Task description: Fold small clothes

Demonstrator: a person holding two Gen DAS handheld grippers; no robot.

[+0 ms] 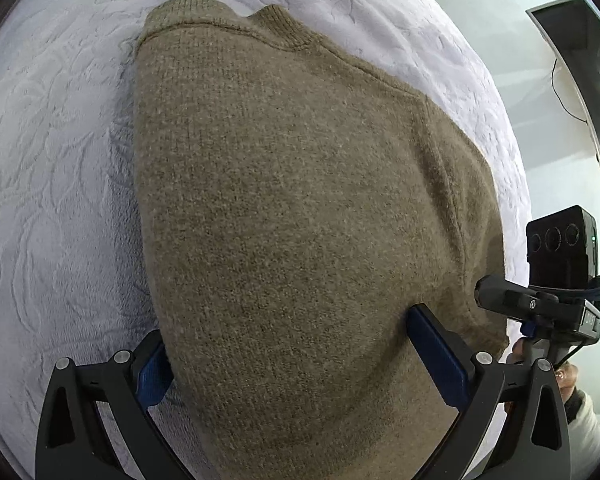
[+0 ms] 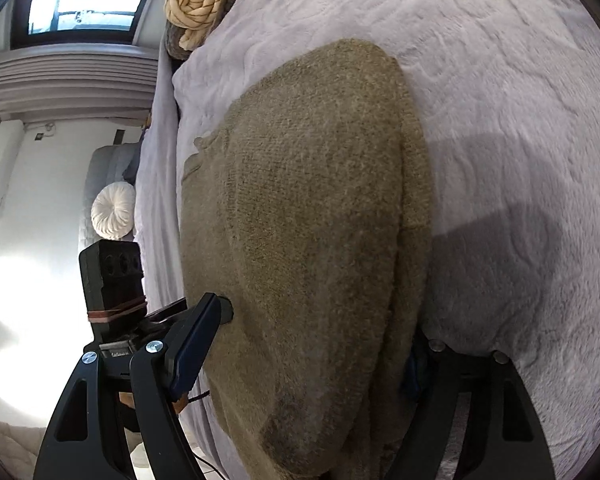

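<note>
An olive-brown knitted sweater lies on a pale lilac quilted bedspread, its ribbed collar at the far end. My left gripper is open, its blue-padded fingers spread wide on either side of the sweater's near end, the knit lying between them. The right gripper's body shows at the right edge of the left wrist view. In the right wrist view the same sweater is folded lengthwise. My right gripper is open and straddles its near end; the right finger is mostly hidden under the fabric.
The bedspread runs wide to the right. A yellow knotted cushion lies at the bed's far end. The bed edge drops to the left, with a round white cushion, a window and a radiator beyond. A wall-mounted screen hangs at right.
</note>
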